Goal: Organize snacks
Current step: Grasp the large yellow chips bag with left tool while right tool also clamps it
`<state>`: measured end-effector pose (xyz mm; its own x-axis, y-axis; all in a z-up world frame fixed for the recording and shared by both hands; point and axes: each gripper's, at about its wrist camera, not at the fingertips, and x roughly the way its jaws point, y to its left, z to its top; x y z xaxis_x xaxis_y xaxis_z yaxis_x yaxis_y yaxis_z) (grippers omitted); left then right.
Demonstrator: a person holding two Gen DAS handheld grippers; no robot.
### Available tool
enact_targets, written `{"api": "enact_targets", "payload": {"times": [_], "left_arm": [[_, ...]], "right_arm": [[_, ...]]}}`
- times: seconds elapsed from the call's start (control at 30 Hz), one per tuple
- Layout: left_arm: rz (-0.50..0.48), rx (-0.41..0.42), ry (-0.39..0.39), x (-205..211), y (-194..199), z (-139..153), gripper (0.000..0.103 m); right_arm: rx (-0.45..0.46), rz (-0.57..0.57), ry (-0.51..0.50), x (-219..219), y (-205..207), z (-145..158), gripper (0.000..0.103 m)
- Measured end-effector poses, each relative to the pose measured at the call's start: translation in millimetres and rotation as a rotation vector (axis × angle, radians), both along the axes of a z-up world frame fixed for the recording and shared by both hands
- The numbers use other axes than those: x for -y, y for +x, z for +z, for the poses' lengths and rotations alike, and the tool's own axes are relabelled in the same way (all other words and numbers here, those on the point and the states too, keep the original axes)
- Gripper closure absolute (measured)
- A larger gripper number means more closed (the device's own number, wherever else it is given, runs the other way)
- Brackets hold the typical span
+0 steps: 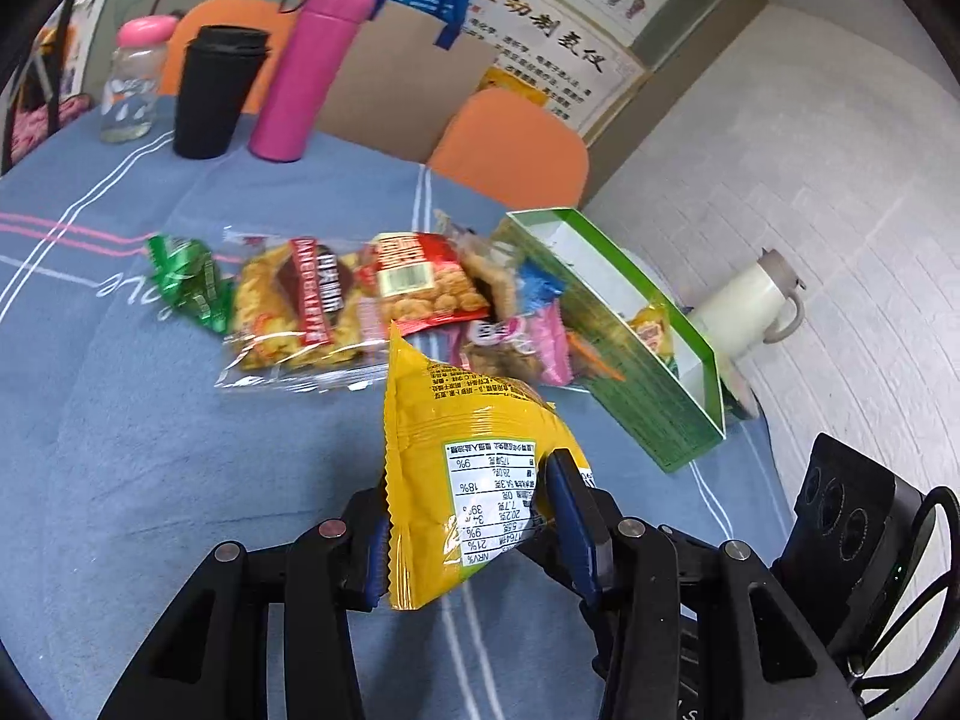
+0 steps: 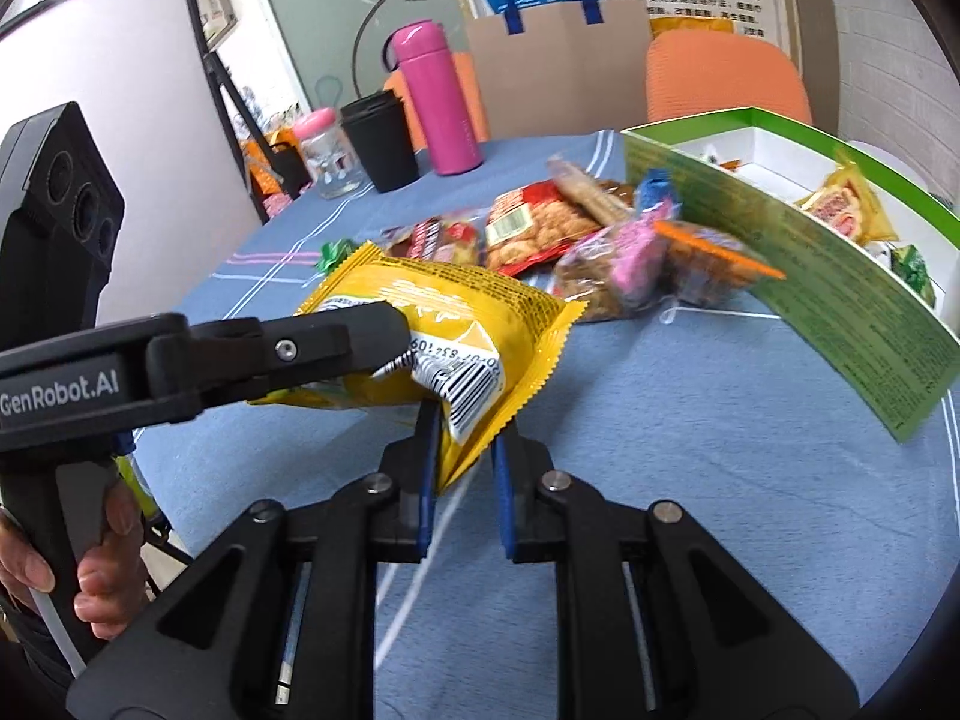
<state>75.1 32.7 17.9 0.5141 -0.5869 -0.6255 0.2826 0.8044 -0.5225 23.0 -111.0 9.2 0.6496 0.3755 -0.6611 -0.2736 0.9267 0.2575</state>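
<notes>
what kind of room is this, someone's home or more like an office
Probably an office or clinic break room, not a home. Printed notices cover the back wall, orange chairs stand around a table with a blue cloth, and a whiteboard stands to one side.

Yellow snack packet [image 1: 474, 468] between jaws

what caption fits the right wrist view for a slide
Both grippers hold one yellow snack packet above the blue tablecloth, snack pile and green box beyond.
</notes>
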Motion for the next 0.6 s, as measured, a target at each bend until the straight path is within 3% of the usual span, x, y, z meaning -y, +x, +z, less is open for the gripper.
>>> {"api": "enact_targets", "payload": {"times": [0.4,0.6], "left_arm": [[-0.137,0.060,0.050,71.7,14.1,22.2,0.057],[-0.194,0.087,0.040,108.7,26.2,34.6,0.057]], "right_arm": [[0.048,-0.147,0.055,62.2,4.1,15.6,0.085],[0.089,-0.215,0.077,96.0,9.3,27.0,0.085]]}}
